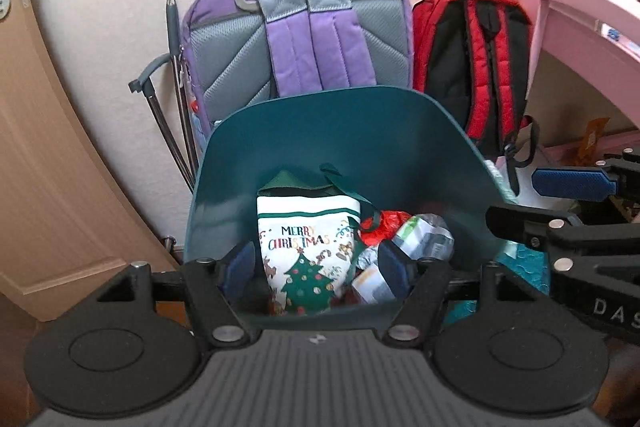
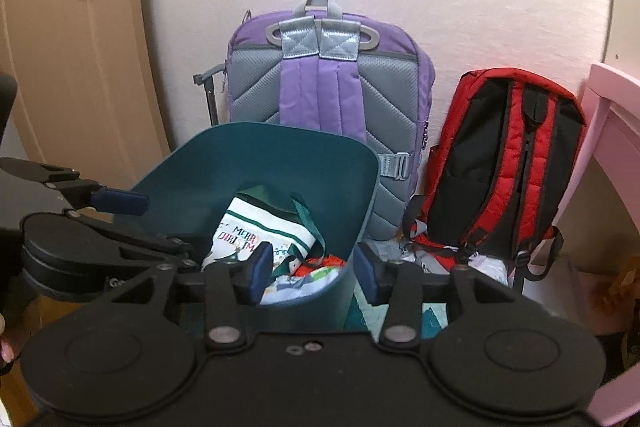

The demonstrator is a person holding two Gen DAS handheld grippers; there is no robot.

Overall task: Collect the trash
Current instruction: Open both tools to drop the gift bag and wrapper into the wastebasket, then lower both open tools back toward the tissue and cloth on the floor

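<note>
I have both grippers tilted down over the teal bin (image 1: 340, 131), which stands on the floor in front of a purple backpack (image 1: 304, 39) and a red backpack (image 1: 472, 63) leaning on the wall. My left gripper (image 1: 318, 267) has its jaws apart with nothing pressed between them, hovering above the Christmas bag (image 1: 304, 247) and crumpled wrappers (image 1: 420, 235) already inside. My right gripper (image 2: 316, 277) also stands open, its jaws straddling the bin's near right rim without clamping it.
</note>
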